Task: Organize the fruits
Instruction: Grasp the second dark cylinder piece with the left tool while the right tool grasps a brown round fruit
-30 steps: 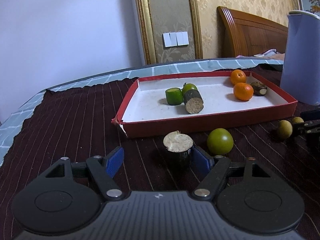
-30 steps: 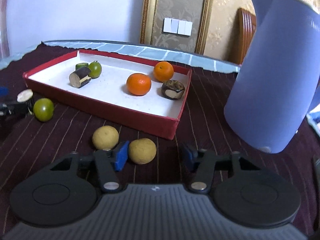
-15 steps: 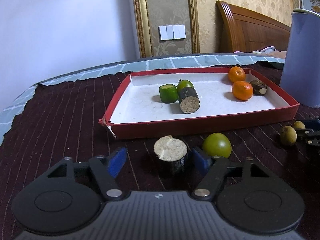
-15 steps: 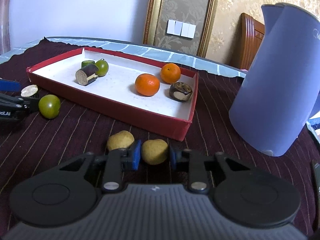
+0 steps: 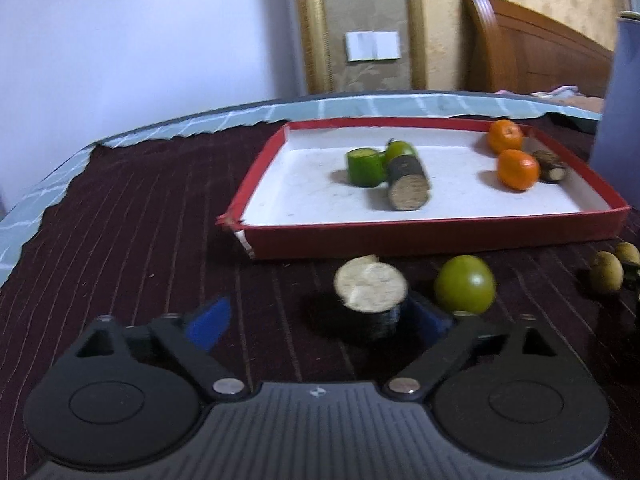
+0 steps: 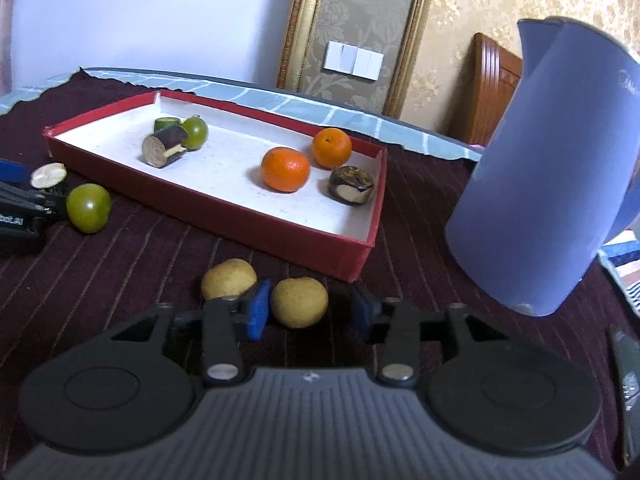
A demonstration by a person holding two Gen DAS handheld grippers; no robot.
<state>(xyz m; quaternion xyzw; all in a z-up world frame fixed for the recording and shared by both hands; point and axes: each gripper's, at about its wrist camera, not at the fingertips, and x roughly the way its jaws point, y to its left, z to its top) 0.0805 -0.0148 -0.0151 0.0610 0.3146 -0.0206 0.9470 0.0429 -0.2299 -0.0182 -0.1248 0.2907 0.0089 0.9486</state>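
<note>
Yellow fruit (image 6: 299, 302) between opening right claw (image 6: 308, 312), unpinched; dark stub (image 5: 370, 300) inside opening left claw (image 5: 320, 316); next: close, lift into red tray (image 6: 256, 220).

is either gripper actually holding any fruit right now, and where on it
Neither. The left gripper is opening around the dark cut piece; the right gripper is opening around the yellow fruit.
</note>
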